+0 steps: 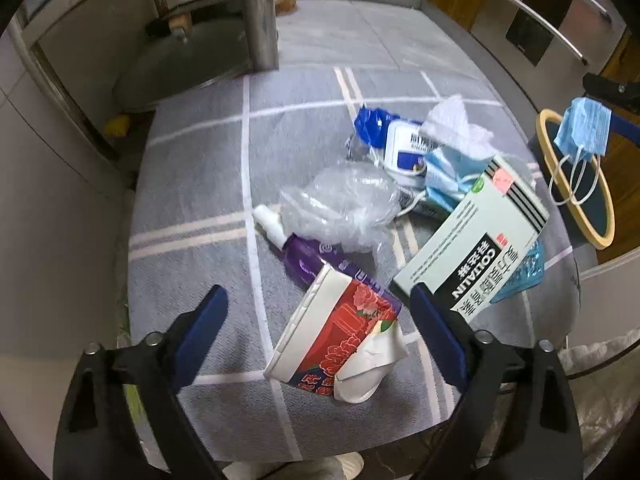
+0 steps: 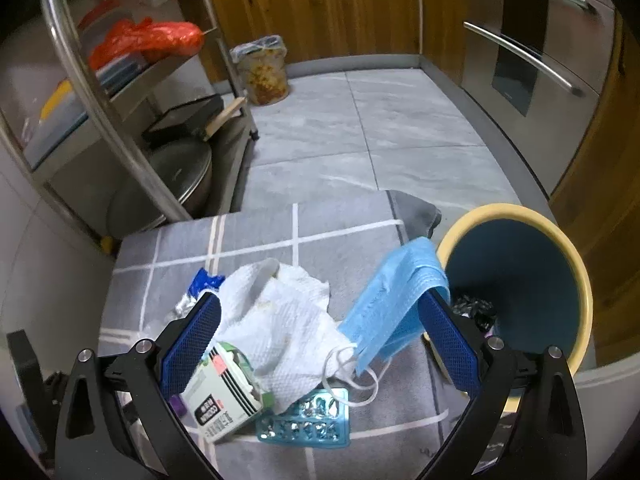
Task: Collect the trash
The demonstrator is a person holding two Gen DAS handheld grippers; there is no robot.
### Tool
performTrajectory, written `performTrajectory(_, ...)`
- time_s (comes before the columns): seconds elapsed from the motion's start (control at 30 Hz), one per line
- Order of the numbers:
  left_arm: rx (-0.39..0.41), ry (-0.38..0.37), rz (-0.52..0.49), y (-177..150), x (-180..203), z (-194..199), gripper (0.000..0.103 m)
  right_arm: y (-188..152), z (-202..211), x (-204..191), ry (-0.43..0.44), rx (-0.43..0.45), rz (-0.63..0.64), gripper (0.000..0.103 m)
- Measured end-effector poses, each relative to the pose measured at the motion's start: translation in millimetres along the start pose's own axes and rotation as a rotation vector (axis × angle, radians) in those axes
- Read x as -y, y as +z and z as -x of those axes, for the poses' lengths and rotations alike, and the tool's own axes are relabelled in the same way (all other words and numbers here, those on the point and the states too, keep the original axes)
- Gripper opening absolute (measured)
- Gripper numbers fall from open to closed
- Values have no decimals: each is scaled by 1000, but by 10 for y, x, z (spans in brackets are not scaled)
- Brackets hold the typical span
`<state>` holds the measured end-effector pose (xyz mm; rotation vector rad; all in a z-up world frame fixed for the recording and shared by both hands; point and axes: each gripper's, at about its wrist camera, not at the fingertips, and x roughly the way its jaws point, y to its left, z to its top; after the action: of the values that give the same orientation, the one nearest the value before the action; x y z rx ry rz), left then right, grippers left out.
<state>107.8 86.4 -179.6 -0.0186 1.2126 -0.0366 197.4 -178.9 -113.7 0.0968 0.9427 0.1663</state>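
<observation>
Now, left gripper [image 1: 318, 316]: wide open, hovering over red carton [image 1: 336, 336] on checked mat [image 1: 192, 200].
Right gripper [image 2: 318, 332]: jaws apart, blue mask [image 2: 396, 300] draped on one finger beside bin [image 2: 516, 272].
Left view only: purple tube [image 1: 308, 260].

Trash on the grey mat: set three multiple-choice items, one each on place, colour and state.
1. Relative to the mat, the bin stands: A on it; B beside it; C under it.
2. The bottle lying on the mat is: A green; B orange; C purple.
3. The face mask at the right tongs is: A draped over one finger; B clamped flat; C inside the bin.

B, its rim sits off the mat's edge; C, purple body with a white cap; A, the tongs gape wide and the mask hangs from one side.
</observation>
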Motion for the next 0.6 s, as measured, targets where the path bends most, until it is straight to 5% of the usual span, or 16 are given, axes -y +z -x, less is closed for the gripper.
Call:
performTrajectory(0.2,-56,-4,-9,6,-24,-153,76,2,-77,-43,7,-27,11,98)
performTrajectory(0.47,-93,-33,-23,39,-20,-233,19,10,-150,-162,18,-45,65,98)
performTrajectory(0.6,-95,-33,-44,52,2,-225,8,21,-186,-188,19,-54,73,98)
